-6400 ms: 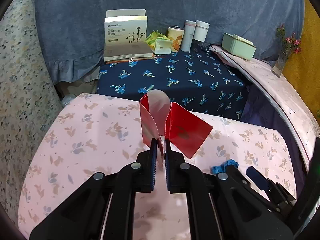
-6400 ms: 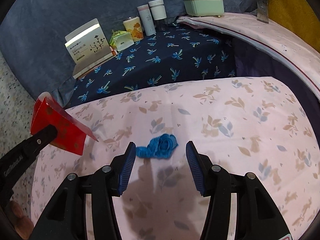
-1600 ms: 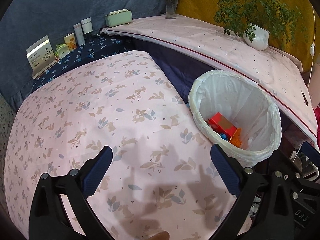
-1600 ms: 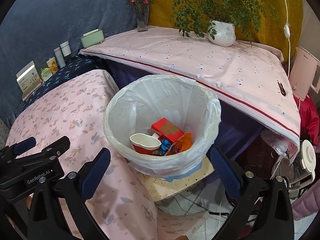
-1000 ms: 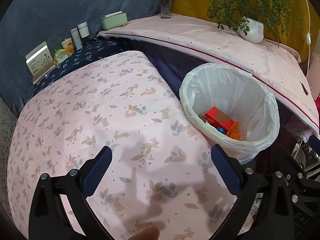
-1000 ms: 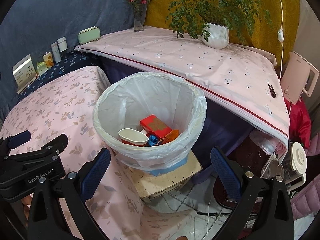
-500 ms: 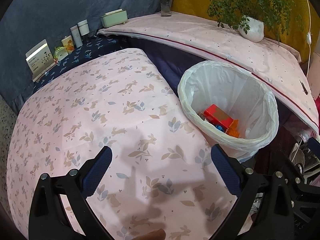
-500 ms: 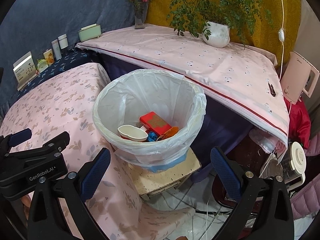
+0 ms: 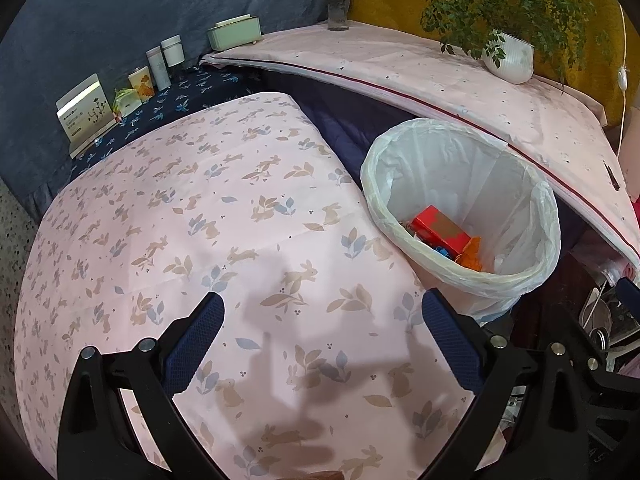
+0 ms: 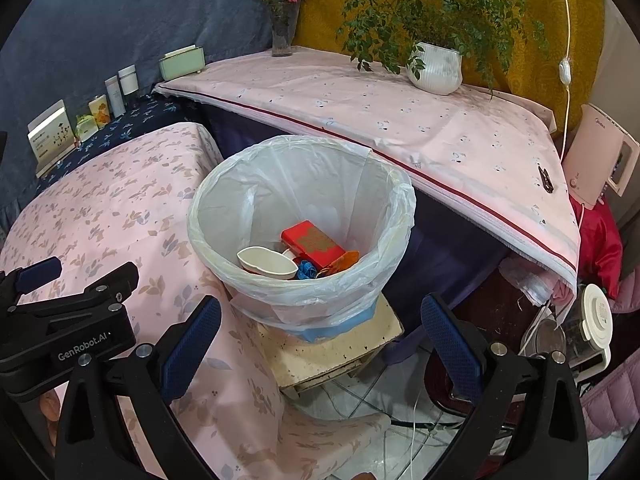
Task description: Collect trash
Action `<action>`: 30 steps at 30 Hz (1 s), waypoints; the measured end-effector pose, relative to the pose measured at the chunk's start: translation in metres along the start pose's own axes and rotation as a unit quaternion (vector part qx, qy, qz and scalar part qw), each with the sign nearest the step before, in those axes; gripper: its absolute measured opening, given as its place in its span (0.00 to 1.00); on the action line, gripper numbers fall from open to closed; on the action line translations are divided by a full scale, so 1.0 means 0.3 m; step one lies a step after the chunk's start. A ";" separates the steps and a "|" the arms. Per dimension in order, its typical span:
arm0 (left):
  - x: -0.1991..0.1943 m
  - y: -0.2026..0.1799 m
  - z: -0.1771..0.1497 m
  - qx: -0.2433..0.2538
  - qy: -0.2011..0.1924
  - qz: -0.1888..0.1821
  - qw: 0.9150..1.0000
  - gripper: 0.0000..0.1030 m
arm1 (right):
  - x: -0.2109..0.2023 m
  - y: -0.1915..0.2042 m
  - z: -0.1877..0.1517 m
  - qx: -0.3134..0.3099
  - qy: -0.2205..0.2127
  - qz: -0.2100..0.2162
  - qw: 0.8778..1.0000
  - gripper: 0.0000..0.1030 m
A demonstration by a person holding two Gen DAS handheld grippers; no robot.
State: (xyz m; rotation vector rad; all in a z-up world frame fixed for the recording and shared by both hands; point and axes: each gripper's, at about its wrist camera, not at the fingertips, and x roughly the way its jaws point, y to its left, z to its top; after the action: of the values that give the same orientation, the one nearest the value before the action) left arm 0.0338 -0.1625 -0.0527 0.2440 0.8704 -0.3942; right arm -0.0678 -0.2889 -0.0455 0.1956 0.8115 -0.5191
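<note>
Lined bin (image 10: 304, 216), filled.
Holds red box (image 10: 314, 242), paper cup (image 10: 266, 262); left gripper (image 9: 320, 334) and right gripper (image 10: 320, 330) fingers released, empty.

Readable in white on the black body of the left gripper (image 10: 38, 276), seen in the right wrist view: "GenRobot.AI". Printed lines on the white box (image 9: 85, 114) at the back of the dark blue cloth, and a small grey mark on the pink appliance (image 10: 600, 156) at the right edge, too small to make out.
</note>
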 end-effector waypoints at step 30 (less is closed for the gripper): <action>0.005 -0.004 -0.023 0.001 0.003 0.001 1.000 0.92 | 0.017 -0.014 -0.023 0.005 0.008 0.000 1.000 0.94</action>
State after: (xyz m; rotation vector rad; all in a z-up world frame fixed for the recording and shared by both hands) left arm 0.0291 -0.1614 -0.0582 0.2484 0.8761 -0.3917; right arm -0.0715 -0.2918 -0.0537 0.2087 0.8242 -0.5218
